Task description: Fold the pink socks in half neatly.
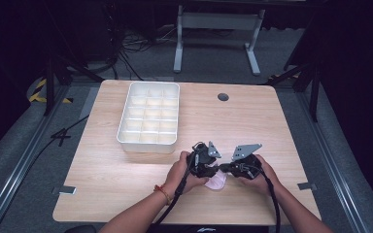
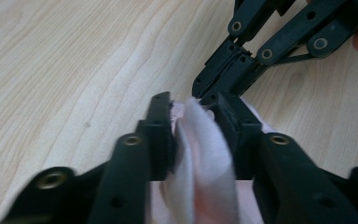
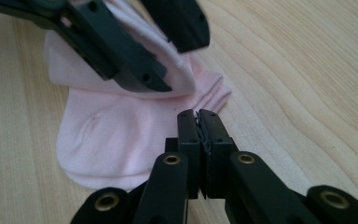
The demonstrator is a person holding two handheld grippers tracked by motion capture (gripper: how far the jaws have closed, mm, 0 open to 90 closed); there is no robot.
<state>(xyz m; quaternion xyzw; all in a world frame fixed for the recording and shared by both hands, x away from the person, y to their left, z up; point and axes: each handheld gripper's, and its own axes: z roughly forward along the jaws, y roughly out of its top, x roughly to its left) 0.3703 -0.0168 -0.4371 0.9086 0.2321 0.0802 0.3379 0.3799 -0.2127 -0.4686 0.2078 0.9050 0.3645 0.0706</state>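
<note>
Sock: I read the pale pink sock (image 3: 116, 140) as light, limp and a bit stretchy; it lies flat on the worktop (image 1: 126, 184) near my edge, between my two hands, with one end lifted and folded over.
Left gripper: my left gripper (image 2: 193, 121) is clamped around a raised fold of the sock, fabric bulging up between the jaws.
Right gripper: my right gripper (image 3: 198, 122) has its jaws pressed together with no gap. I can't make out any cloth between them, so I judge it clenched on nothing, its tips right at the ribbed cuff edge.
Handling: I expect it to sag and drape wherever it isn't held, and to slip out of a shallow pinch. No risk of breakage.
Where to take hold: I'd pinch the cuff edge (image 3: 216, 91) deep, through both layers, opposite the left gripper's hold.
Hard to make out: in the high view the sock (image 1: 217, 181) is a small pink patch, mostly covered by the grippers and hands. I can't tell toe from heel there, nor whether it is one sock or two stacked.
Farther off: a white divided tray (image 1: 149, 116) sits well apart toward the far side; its compartments look bare, though the glare makes that uncertain.
</note>
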